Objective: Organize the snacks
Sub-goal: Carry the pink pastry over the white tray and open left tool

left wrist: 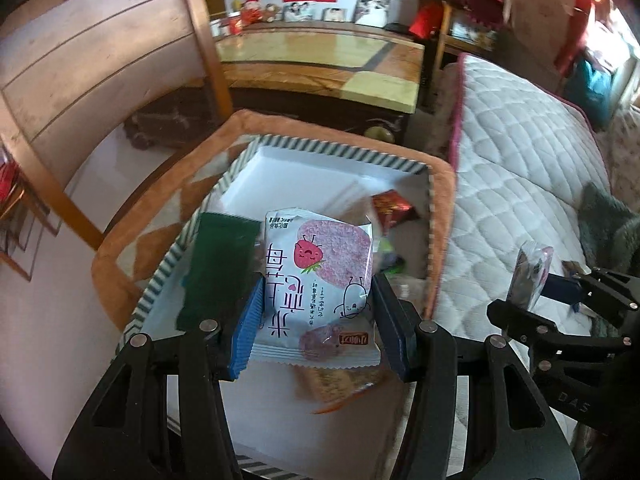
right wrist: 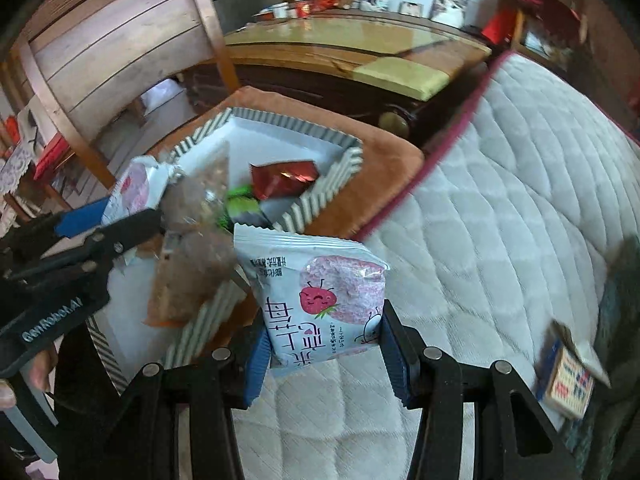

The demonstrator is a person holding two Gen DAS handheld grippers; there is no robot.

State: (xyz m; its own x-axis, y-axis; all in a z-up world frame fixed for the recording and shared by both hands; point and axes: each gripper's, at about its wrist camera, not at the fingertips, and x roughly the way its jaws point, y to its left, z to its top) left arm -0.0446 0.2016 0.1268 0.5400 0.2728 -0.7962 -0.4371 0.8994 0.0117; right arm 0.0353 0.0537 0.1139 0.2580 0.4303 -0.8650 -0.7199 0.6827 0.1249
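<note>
My left gripper (left wrist: 316,320) is shut on a pale blue strawberry snack packet (left wrist: 320,276) and holds it over the striped-rim white tray (left wrist: 340,152). My right gripper (right wrist: 324,348) is shut on a second strawberry packet (right wrist: 320,300), held above the white quilt beside the tray (right wrist: 296,128). In the tray lie a dark green packet (left wrist: 220,268), a red packet (left wrist: 390,206), a brown cracker packet (left wrist: 340,388) and a small green sweet (right wrist: 240,200). The right gripper with its packet (left wrist: 532,276) also shows in the left wrist view.
The tray rests on an orange-brown cushion (left wrist: 160,208) beside a white quilted mattress (right wrist: 500,200). A small boxed snack (right wrist: 568,380) lies on the quilt at right. A wooden cabinet (left wrist: 320,64) and wooden chair frame (left wrist: 208,36) stand behind.
</note>
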